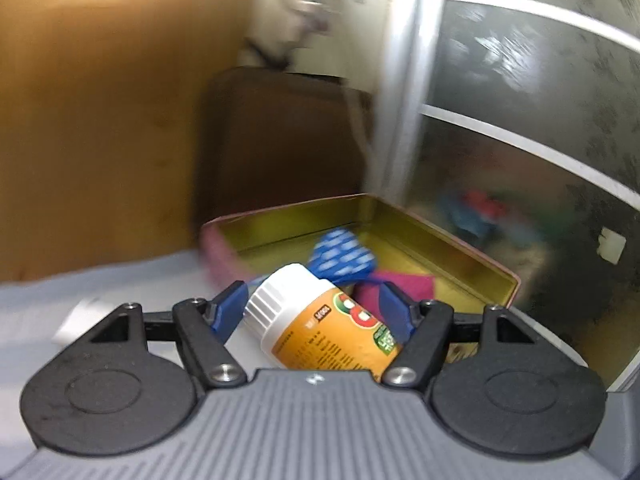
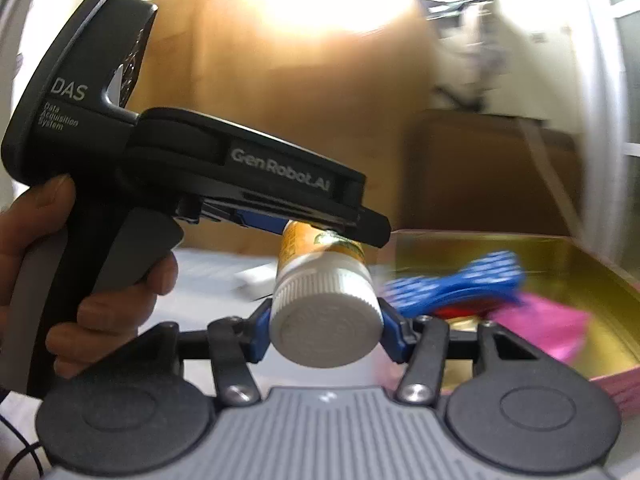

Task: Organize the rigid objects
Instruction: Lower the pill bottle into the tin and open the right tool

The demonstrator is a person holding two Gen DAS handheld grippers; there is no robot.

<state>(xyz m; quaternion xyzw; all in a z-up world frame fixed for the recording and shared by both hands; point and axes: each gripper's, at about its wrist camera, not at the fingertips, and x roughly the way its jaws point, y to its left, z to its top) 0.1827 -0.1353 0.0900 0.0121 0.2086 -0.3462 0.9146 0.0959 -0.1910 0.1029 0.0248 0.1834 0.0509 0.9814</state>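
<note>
The left gripper [image 1: 312, 312] clamps the orange bottle [image 1: 320, 332] (white cap forward), while the right gripper [image 2: 326, 330] has its blue pads around that cap, contact unclear. Just beyond lies the open gold tin [image 1: 440, 248], holding a blue patterned item [image 1: 344, 256] and a pink packet [image 2: 552, 328].

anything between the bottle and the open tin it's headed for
Nothing visible blocks it. The left gripper holds the bottle just short of the tin; the blue spotted item and pink item inside take some floor.
</note>
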